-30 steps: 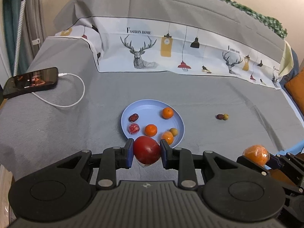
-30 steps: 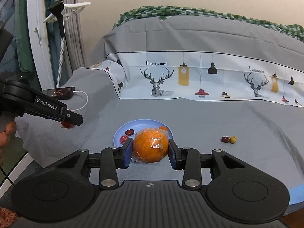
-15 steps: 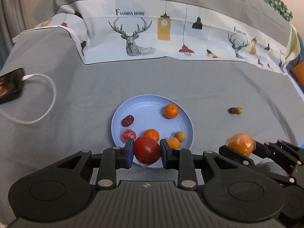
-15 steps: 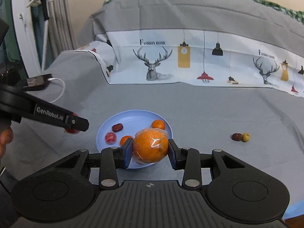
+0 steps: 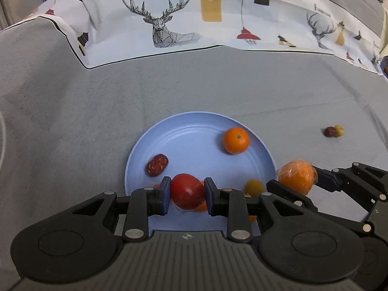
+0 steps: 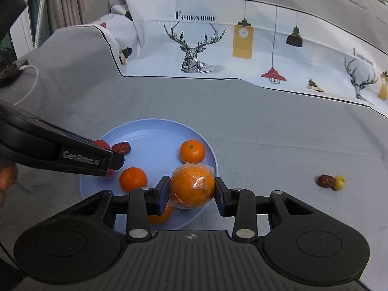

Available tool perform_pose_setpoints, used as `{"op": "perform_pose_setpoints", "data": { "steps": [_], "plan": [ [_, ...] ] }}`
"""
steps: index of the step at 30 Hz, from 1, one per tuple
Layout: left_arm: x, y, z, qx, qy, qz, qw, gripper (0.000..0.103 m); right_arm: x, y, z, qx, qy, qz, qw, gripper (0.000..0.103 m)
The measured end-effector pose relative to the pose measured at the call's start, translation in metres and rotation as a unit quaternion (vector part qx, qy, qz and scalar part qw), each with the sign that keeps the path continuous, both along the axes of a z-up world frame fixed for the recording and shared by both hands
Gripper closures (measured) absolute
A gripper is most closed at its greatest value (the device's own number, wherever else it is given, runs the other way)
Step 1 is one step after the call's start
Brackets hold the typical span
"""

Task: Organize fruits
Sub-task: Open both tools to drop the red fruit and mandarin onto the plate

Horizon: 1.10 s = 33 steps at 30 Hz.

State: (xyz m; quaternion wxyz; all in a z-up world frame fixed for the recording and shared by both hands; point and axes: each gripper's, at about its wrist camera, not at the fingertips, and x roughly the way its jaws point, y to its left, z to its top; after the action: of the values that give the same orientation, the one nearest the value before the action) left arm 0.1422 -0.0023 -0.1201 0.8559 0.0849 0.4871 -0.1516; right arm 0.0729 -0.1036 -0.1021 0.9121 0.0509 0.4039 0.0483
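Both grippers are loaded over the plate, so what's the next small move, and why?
Probably lower the left gripper slightly and release its red tomato onto the blue plate: it hangs over the plate's near part, while the right gripper holds the wrapped orange at the rim.

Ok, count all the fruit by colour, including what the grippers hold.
Orange: 4, the wrapped orange in the right gripper, three small oranges on the plate.
Red: 2, the big red fruit in the left gripper, a half-hidden small red fruit.
Dark red dates: 2.
Yellow fruits: 2.
Total: 10.
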Motion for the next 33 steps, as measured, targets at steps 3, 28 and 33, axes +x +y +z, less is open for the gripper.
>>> {"op": "perform_pose_setpoints", "data": {
  "steps": [3, 28, 33],
  "plan": [
    [0.011, 0.000, -0.005, 0.002, -0.002, 0.004, 1.0000, 0.071, 0.014, 0.001, -0.007, -0.002, -0.002, 0.003, 1.000, 0.063],
    [-0.121, 0.071, 0.051, 0.032, -0.023, 0.061, 0.9974, 0.000, -0.124, -0.011, 0.079, 0.045, -0.025, -0.045, 0.998, 0.004],
    [-0.141, 0.065, 0.078, 0.018, -0.061, 0.053, 0.9966, 0.000, -0.146, -0.014, 0.096, 0.041, -0.047, -0.058, 0.996, 0.004]
  ]
}}
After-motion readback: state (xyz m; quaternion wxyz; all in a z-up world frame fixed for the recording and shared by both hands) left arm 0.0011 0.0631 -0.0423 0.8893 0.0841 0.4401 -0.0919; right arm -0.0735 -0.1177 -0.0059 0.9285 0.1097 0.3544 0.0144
